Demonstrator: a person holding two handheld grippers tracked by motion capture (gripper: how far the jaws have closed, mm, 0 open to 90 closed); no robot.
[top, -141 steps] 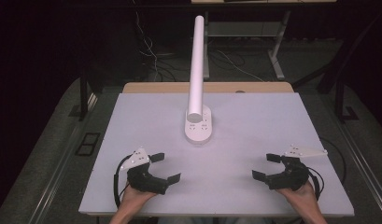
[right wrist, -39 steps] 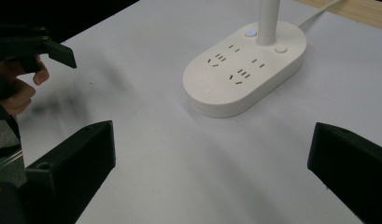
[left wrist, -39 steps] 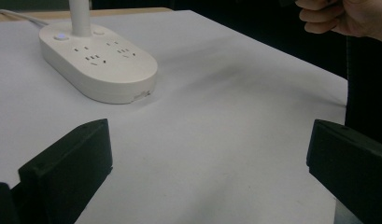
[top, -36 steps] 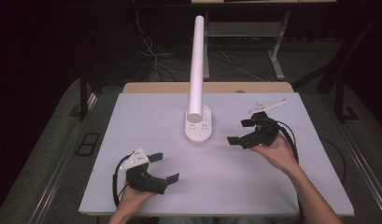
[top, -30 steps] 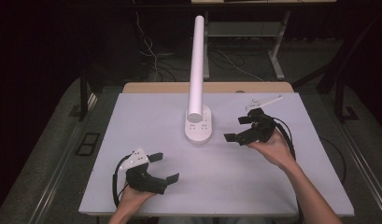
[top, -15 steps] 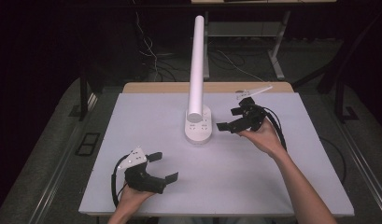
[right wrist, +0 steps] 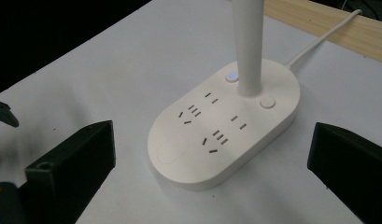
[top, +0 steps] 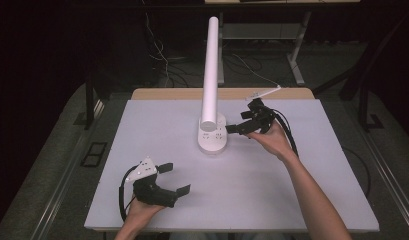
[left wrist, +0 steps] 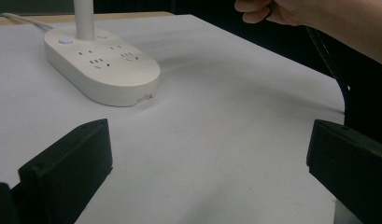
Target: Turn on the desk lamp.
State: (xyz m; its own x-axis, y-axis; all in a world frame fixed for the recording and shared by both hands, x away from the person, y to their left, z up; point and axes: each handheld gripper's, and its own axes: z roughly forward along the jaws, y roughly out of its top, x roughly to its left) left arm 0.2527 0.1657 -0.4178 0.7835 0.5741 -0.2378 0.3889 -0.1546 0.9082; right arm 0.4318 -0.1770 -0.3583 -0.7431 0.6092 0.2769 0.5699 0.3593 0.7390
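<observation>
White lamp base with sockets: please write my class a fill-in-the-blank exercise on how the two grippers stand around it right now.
1. The right gripper hovers beside the lamp base with its jaws ____.
2. A small button beside the white post glows ____.
3. The left gripper sits near the ____ edge of the table, away from the base.
4. The base's white cable runs off toward the ____ strip at the table's far edge.

Missing words: open; blue; near; wooden
</observation>
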